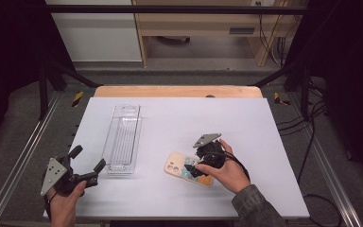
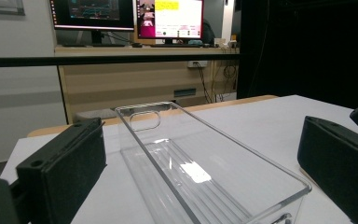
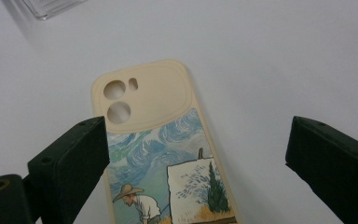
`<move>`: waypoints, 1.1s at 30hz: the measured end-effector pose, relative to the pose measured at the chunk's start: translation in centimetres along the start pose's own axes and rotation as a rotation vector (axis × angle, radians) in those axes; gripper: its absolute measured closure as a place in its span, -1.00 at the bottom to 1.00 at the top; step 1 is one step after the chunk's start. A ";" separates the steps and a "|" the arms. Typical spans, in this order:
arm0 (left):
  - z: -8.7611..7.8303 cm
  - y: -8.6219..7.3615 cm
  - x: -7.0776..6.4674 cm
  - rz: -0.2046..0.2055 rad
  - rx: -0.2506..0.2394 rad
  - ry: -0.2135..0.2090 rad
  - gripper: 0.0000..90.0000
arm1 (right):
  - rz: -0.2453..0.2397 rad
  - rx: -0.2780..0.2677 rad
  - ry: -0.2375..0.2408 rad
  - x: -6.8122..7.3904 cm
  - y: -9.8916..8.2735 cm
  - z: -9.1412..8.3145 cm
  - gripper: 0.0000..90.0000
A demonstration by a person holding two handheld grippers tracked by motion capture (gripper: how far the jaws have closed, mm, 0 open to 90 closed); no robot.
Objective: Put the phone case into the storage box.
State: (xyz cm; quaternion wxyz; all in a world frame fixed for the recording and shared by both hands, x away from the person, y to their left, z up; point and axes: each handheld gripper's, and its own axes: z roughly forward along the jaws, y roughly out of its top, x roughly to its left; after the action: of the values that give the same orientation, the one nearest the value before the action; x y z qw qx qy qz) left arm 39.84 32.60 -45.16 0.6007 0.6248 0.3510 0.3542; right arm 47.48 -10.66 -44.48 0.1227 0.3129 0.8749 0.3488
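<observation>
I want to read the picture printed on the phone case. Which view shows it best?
The right gripper view: the phone case lies close below the open jaws, its painted scene clear. In the high view it is small, partly under the right gripper.

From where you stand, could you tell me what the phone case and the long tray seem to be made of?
Phone case: probably soft silicone or rubbery plastic, matte cream with a printed painting; rounded edges, no glare. Tray: clear hard plastic, likely acrylic, glossy; the table shows through it and its ribbed floor catches light.
</observation>
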 end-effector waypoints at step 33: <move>0.1 -0.1 -0.1 0.007 0.005 -0.014 -0.99 | -0.082 0.159 0.071 -0.2 -2.8 0.2 -0.86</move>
State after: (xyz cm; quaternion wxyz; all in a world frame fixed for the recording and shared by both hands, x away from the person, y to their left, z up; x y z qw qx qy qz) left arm 39.84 32.47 -45.22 0.6003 0.6301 0.3455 0.3511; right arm 46.37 -12.24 -46.55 0.0806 0.2730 0.9157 0.2837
